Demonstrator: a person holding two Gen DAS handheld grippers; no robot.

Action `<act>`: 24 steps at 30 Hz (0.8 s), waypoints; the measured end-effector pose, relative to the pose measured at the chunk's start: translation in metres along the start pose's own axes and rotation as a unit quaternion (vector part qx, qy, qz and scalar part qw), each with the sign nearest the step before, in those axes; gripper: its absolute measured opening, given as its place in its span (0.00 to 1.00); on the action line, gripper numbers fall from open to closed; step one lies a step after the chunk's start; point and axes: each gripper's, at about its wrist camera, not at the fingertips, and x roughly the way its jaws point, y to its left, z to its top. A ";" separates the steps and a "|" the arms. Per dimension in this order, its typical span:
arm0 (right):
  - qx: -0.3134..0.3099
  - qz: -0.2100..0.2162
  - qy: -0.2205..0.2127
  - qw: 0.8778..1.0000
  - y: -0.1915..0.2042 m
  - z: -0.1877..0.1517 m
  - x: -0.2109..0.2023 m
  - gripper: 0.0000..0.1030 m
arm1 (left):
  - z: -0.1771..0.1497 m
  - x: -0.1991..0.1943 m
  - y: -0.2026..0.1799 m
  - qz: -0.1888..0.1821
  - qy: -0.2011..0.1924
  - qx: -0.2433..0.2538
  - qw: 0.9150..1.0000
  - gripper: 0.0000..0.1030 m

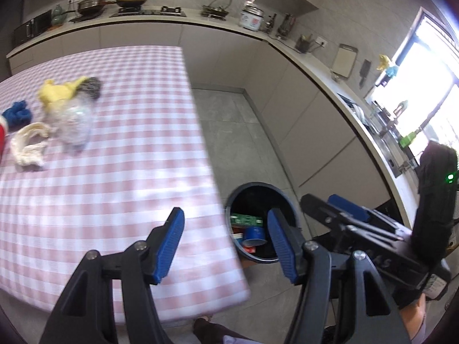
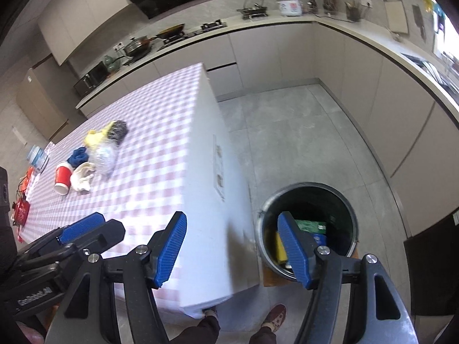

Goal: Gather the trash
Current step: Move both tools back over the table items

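left gripper [image 1: 226, 246]: fingers spread, empty
right gripper [image 2: 232, 250]: fingers spread, empty
bin [image 2: 351, 209]: on floor beside table [image 2: 160, 143]

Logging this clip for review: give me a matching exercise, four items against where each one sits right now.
Items:
1. red paper cup
2. green box
3. rice cooker
4. crumpled clear plastic

Places:
A. on the kitchen counter by the back wall
B. inside the trash bin
C. lying on its side on the checked tablecloth, next to a white cloth
D. on the tablecloth, just below the yellow cloth

Pairs: 1-C, 2-B, 3-A, 4-D
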 end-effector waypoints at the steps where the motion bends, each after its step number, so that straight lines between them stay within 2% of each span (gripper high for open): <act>1: -0.003 0.003 0.000 1.000 0.008 0.001 0.001 0.66 | 0.001 -0.003 0.009 0.005 -0.001 -0.005 1.000 0.60; 11: -0.036 0.032 -0.007 0.999 0.086 0.013 0.018 0.66 | 0.006 -0.031 0.087 0.052 -0.030 -0.041 0.997 0.60; 24: -0.071 0.048 -0.007 0.996 0.168 0.027 0.061 0.69 | 0.021 -0.047 0.192 0.120 -0.053 -0.084 0.988 0.60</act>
